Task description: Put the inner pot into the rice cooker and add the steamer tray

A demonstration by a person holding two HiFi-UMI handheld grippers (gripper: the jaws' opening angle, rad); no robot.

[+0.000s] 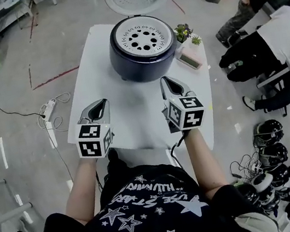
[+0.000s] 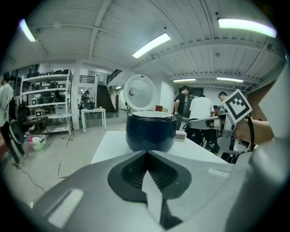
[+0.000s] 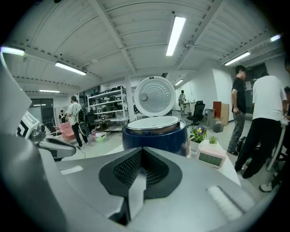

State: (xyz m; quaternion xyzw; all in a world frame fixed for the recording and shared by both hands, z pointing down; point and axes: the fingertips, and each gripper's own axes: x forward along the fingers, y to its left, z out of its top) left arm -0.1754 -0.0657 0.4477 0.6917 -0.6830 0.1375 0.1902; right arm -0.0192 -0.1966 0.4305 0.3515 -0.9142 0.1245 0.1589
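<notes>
On the white table [image 1: 134, 117], the steamer tray [image 1: 141, 38] sits in the top of the open rice cooker [image 1: 142, 66]. Just short of the cooker, the left gripper [image 1: 102, 104] and right gripper [image 1: 165, 82] hover side by side, jaws pressed together, empty.

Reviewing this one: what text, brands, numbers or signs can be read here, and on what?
Nothing can be read for certain.
Black T-shirt with white stars: white lettering, upside down, too distorted to read.
Cubes on left gripper and right gripper: black-and-white square patterns, no words.
Small pale desk clock: display too blurred for digits.
Dark blue round rice cooker: no label visible.
</notes>
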